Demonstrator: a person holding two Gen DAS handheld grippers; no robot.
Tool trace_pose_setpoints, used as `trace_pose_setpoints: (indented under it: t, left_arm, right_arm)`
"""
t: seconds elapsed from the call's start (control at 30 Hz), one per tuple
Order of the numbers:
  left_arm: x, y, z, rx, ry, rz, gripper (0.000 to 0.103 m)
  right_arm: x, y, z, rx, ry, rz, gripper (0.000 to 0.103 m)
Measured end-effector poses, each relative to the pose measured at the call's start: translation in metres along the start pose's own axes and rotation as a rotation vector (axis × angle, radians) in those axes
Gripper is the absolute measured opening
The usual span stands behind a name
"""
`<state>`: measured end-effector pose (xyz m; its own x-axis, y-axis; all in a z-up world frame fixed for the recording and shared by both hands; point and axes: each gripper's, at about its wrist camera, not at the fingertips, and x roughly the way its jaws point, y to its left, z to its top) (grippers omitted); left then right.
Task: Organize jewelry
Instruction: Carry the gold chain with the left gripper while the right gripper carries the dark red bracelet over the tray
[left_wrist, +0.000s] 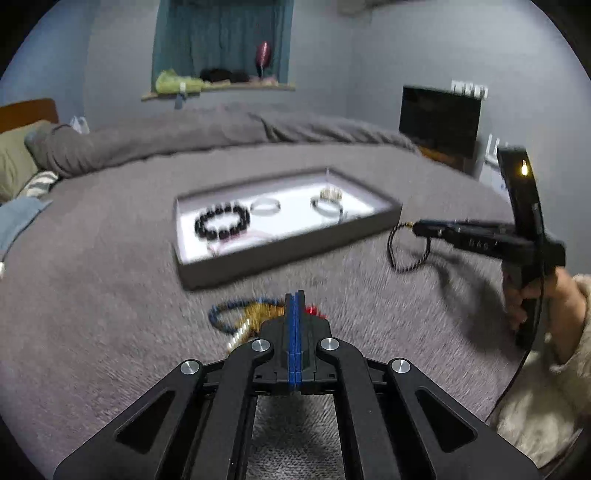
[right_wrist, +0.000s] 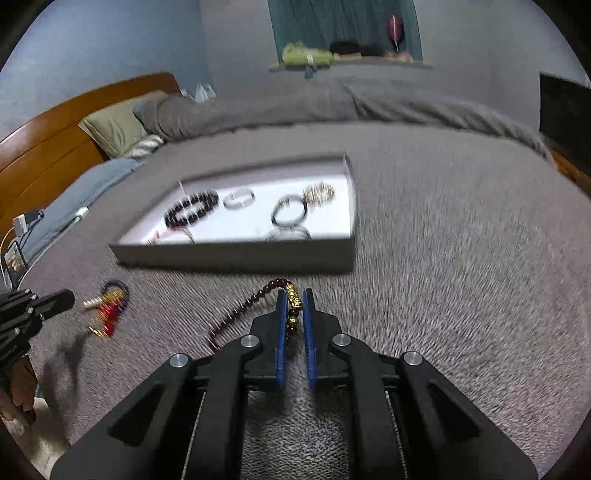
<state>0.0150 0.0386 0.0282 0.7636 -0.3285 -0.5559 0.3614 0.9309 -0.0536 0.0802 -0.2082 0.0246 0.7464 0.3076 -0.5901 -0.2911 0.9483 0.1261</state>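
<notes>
Several bracelets already lie in the tray (left_wrist: 295, 254) on the bed. The right claw (right_wrist: 294, 295) is clamped on a dark-red beaded bracelet (right_wrist: 255, 295), tray at 12 o'clock. The left claw (left_wrist: 294, 295) is closed among tangled beads (left_wrist: 236, 317); whether it holds them is unclear.

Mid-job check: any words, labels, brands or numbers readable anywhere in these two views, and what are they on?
No text can be read for certain.
Right gripper: small pale marks on its body, seen from the left wrist view, too blurred to read.
Tray: no label visible on its wall.
Small device at the bed's edge: lit, picture-like face, too small to read.
Dark screen: blank.
</notes>
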Motion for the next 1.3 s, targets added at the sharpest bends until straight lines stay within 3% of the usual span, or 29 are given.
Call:
trace_pose_setpoints:
  t: [0.13, 0.27, 0.3, 0.33, 0.4, 0.6, 0.67, 0.73, 0.77, 0.9, 1.1, 1.3]
  left_arm:
    - [-0.005, -0.002, 0.009, -0.006, -0.022, -0.014, 0.001]
    - [0.012, -0.006, 0.0, 0.018, 0.074, -0.014, 0.002]
    - [0.017, -0.006, -0.002, 0.019, 0.093, -0.008, 0.009]
    - [0.02, -0.005, -0.004, 0.018, 0.109, -0.001, 0.024]
    - [0.026, -0.003, -0.006, 0.008, 0.131, 0.005, 0.037]
    - [0.039, 0.003, -0.012, -0.022, 0.188, 0.0, 0.037]
    - [0.042, 0.003, -0.014, -0.027, 0.208, -0.014, 0.028]
    - [0.042, 0.001, -0.015, -0.022, 0.213, -0.027, 0.01]
    - [0.04, 0.0, -0.014, -0.018, 0.204, -0.028, 0.009]
    - [0.026, -0.001, -0.007, -0.02, 0.135, -0.023, 0.002]
    - [-0.007, 0.0, 0.027, -0.011, -0.032, 0.039, 0.001]
    - [-0.023, 0.008, 0.058, -0.012, -0.114, 0.06, 0.001]
  right_arm:
    - [-0.008, 0.004, 0.003, -0.017, -0.042, 0.004, 0.008]
    - [-0.005, 0.006, 0.003, -0.026, -0.03, 0.009, 0.008]
    - [-0.005, 0.005, 0.003, -0.023, -0.028, 0.011, 0.008]
    - [-0.004, 0.005, 0.004, -0.017, -0.025, 0.016, 0.008]
    - [-0.005, 0.004, 0.003, -0.013, -0.025, 0.026, 0.008]
    - [-0.011, 0.007, 0.003, -0.026, -0.039, 0.036, 0.008]
    - [-0.014, 0.008, 0.003, -0.031, -0.047, 0.036, 0.008]
    - [-0.015, 0.008, 0.003, -0.031, -0.05, 0.036, 0.008]
    - [-0.016, 0.008, 0.003, -0.031, -0.052, 0.036, 0.008]
    - [-0.022, 0.009, 0.004, -0.031, -0.077, 0.036, 0.008]
    - [-0.024, 0.008, 0.005, -0.033, -0.099, 0.026, 0.008]
    - [-0.016, 0.01, 0.004, -0.031, -0.077, 0.031, 0.008]
